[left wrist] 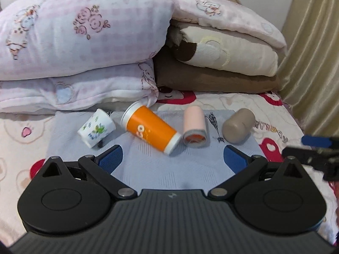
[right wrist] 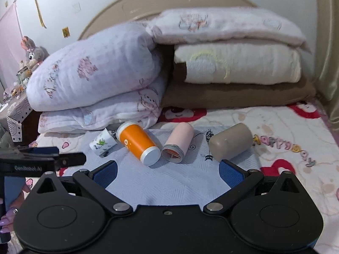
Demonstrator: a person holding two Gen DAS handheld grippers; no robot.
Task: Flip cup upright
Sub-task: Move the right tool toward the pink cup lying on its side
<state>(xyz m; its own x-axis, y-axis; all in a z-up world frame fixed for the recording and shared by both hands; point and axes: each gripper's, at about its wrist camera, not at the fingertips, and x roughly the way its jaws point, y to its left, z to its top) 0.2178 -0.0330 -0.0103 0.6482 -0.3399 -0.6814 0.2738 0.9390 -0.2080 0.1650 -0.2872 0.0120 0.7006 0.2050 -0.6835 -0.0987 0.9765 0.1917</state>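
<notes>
Several cups lie on their sides on a pale blue cloth [left wrist: 161, 169] on the bed: a small white floral cup [left wrist: 96, 128], an orange cup with white ends [left wrist: 151, 130], a pink cup [left wrist: 194, 130] and a taupe cup [left wrist: 238, 128]. They also show in the right wrist view: the floral cup [right wrist: 103, 142], the orange cup [right wrist: 137, 144], the pink cup [right wrist: 178, 145] and the taupe cup [right wrist: 231, 141]. My left gripper [left wrist: 172, 158] is open and empty, just in front of the orange and pink cups. My right gripper [right wrist: 168, 170] is open and empty, in front of the pink cup.
Folded quilts and pillows [left wrist: 84, 48] are stacked right behind the cups. A curtain [left wrist: 313, 53] hangs at the right. The right gripper shows at the right edge of the left wrist view [left wrist: 317, 148]. The left gripper shows at the left of the right wrist view [right wrist: 42, 160].
</notes>
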